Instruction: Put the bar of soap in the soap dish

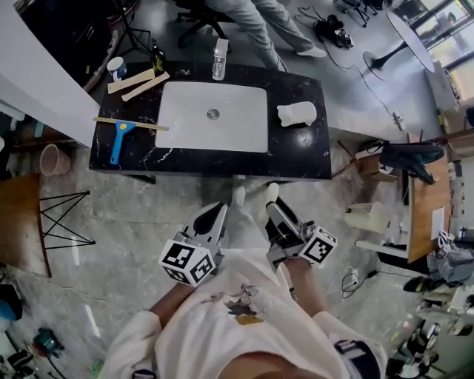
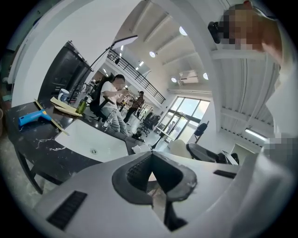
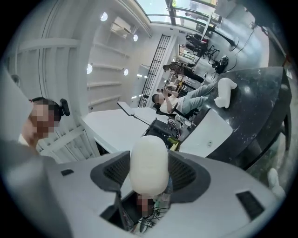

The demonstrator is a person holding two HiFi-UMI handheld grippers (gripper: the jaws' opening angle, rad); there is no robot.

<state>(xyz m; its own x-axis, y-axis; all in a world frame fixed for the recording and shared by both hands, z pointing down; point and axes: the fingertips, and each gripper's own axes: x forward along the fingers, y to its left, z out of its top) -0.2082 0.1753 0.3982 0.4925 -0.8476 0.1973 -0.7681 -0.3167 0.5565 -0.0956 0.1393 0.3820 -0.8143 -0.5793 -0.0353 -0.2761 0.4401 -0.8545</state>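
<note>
A white oval bar of soap (image 3: 149, 167) sits between the pads of my right gripper (image 3: 149, 158), which is shut on it. In the head view that gripper (image 1: 272, 211) hangs over the floor just in front of the black counter (image 1: 311, 159), with the soap (image 1: 271, 192) at its tip. The white soap dish (image 1: 296, 113) stands on the counter's right part, beside the white sink (image 1: 185, 129), and also shows in the right gripper view (image 3: 225, 93). My left gripper (image 1: 215, 216) is level with the right one, its jaws (image 2: 150, 154) closed together with nothing in them.
On the counter's left lie a blue-handled squeegee (image 1: 118, 141) and wooden strips (image 1: 141, 83), with a cup (image 1: 116, 68) and a dark bottle (image 1: 157, 58). A clear bottle (image 1: 220, 59) stands behind the sink. A seated person's legs (image 1: 255, 22) are beyond the counter. A wire stand (image 1: 63, 218) is at left.
</note>
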